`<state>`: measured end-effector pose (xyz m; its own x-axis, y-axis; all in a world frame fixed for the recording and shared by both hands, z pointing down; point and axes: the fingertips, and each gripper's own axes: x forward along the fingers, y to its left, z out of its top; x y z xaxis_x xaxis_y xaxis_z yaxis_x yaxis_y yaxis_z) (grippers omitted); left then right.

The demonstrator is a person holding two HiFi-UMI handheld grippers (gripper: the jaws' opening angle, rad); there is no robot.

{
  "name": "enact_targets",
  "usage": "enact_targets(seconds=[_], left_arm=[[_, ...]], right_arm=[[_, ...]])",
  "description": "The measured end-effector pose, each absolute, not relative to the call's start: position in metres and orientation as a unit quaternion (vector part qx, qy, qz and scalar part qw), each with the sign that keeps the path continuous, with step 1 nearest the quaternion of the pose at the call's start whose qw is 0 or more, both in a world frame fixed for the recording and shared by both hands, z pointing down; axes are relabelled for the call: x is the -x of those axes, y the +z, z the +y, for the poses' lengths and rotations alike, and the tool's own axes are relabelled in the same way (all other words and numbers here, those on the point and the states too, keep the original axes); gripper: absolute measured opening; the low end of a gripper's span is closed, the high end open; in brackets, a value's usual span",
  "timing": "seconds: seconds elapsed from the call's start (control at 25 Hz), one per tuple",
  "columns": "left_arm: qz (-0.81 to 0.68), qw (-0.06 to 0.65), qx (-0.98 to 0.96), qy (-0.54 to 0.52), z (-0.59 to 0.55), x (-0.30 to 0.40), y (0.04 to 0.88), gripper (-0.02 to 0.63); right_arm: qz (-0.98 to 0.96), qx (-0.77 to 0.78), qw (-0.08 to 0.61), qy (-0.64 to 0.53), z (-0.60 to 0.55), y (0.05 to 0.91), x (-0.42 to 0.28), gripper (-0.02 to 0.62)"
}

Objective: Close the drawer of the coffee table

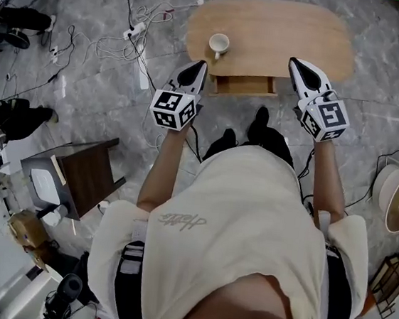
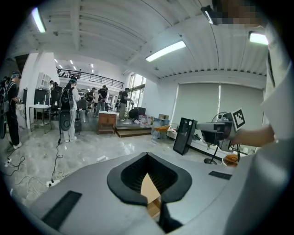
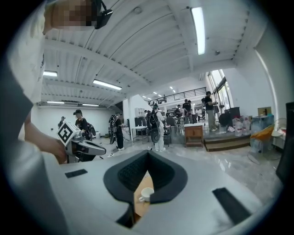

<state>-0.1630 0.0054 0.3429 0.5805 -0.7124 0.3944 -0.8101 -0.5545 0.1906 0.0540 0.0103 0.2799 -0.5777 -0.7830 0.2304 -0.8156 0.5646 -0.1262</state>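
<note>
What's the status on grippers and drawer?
Left gripper, right gripper shut, empty. Light wooden drawer of oval wooden coffee table open, between them. Nothing visible blocking it.

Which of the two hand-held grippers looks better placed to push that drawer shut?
Probably the left hand-held gripper: its tip sits right beside the front corner of the open drawer. The right hand-held gripper is near too, but its tip lies over the tabletop, further from the drawer front.
</note>
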Motion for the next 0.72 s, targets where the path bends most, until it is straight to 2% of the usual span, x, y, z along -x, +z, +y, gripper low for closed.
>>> enact_targets(seconds=[0.16,0.32,0.56,0.72], left_arm=[[-0.442,0.181,-0.867,0.141,-0.037,0.121,0.343,0.003],[-0.446,0.151,-0.861,0.192,-0.06,0.092,0.356,0.003],[-0.47,0.211,-0.838,0.181,-0.071,0.065,0.398,0.003],[-0.46,0.203,-0.829,0.246,-0.071,0.067,0.439,0.003]], right_arm=[[-0.878,-0.456,0.074,0.129,-0.03,0.308,-0.101,-0.006],[-0.872,-0.458,0.068,0.162,-0.065,0.337,-0.131,-0.006],[-0.87,-0.446,0.082,0.193,-0.081,0.393,-0.167,-0.006],[-0.853,-0.457,0.113,0.227,-0.085,0.443,-0.178,-0.006]])
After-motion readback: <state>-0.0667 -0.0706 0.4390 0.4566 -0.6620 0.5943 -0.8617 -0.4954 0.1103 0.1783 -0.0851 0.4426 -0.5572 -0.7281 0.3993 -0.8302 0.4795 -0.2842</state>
